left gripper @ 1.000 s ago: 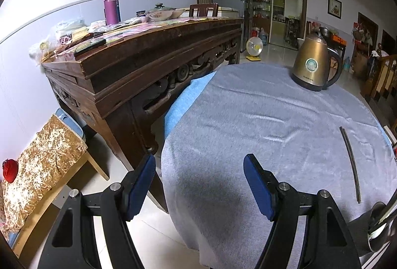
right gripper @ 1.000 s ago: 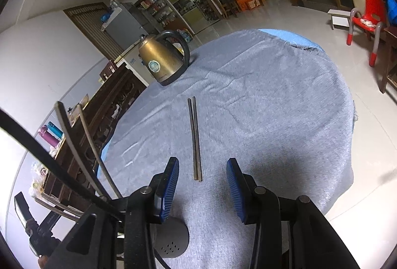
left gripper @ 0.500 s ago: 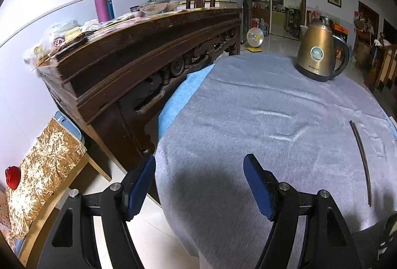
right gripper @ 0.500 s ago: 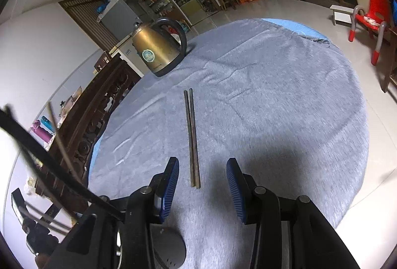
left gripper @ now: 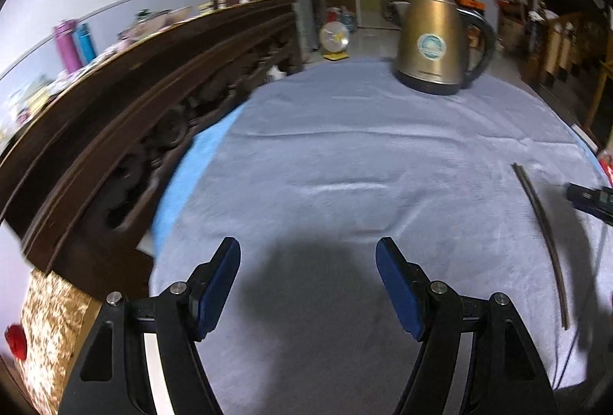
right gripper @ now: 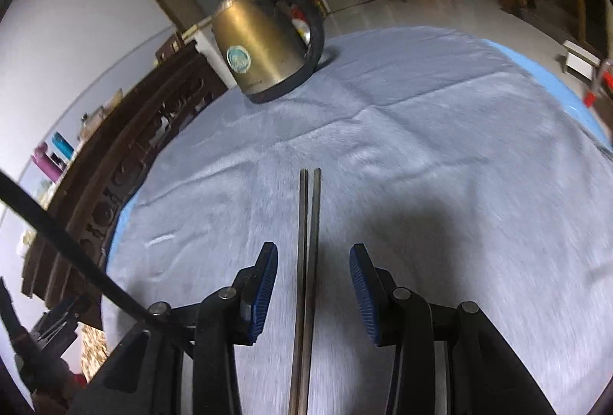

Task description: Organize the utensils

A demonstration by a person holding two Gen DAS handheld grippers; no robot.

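Note:
A pair of dark chopsticks (right gripper: 309, 223) lies side by side on the grey tablecloth (right gripper: 440, 146). In the right wrist view they run straight between the blue pads of my right gripper (right gripper: 313, 254), which stands open above them, the pads clear on both sides. The same chopsticks (left gripper: 544, 235) show at the far right of the left wrist view. My left gripper (left gripper: 308, 250) is open over bare cloth (left gripper: 325, 154) with nothing between its fingers.
A brass-coloured electric kettle (left gripper: 433, 47) stands at the far side of the round table. A dark carved wooden sideboard (left gripper: 126, 100) runs along the table's left edge. Part of the other gripper (left gripper: 590, 196) shows at the right edge. A black cable (right gripper: 57, 238) crosses the lower left.
Both grippers moved forward over the table and lower. The chopsticks, a second ago ahead of my right gripper's fingertips, now lie between its pads. The utensil holder has left both views.

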